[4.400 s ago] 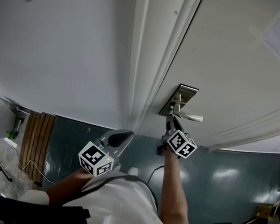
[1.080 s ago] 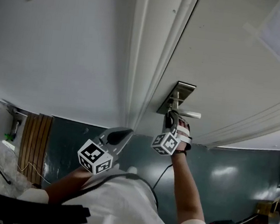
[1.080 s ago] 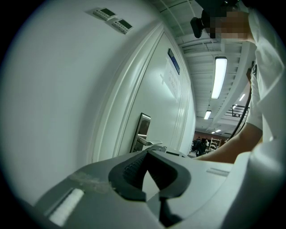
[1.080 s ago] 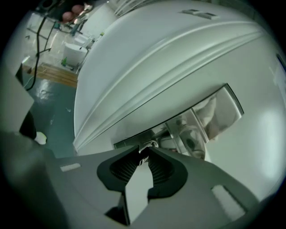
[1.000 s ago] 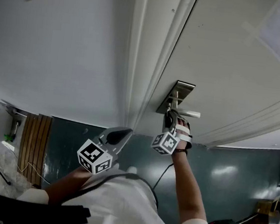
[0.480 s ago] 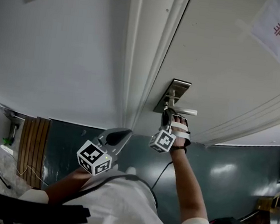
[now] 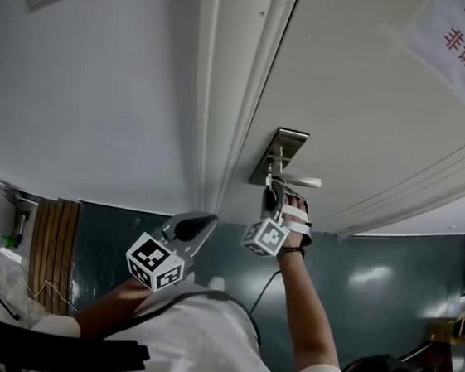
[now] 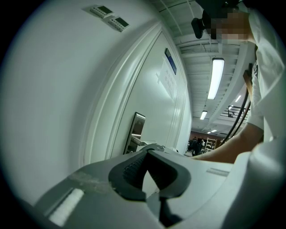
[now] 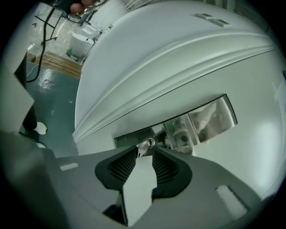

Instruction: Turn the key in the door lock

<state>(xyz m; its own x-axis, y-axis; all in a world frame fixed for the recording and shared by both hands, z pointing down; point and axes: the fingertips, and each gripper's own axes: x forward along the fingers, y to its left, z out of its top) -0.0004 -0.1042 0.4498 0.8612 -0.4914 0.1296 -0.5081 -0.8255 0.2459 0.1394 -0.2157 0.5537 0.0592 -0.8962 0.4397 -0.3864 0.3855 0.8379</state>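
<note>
Key in a door lock, three views.

Head view: the right tongs point at the lower end of the lock plate on the door, just beside the handle. They hide the key in this view. The left tongs hang apart at lower left, near the door frame.

Left gripper view: the left tongs are clenched tip to tip with nothing between them. The lock plate shows beyond them on the door.

Right gripper view: the right tongs are opening and released. The key's head projects from the plate and stands between their tips. It lies close to one pad, with a clear gap to the other.
</note>
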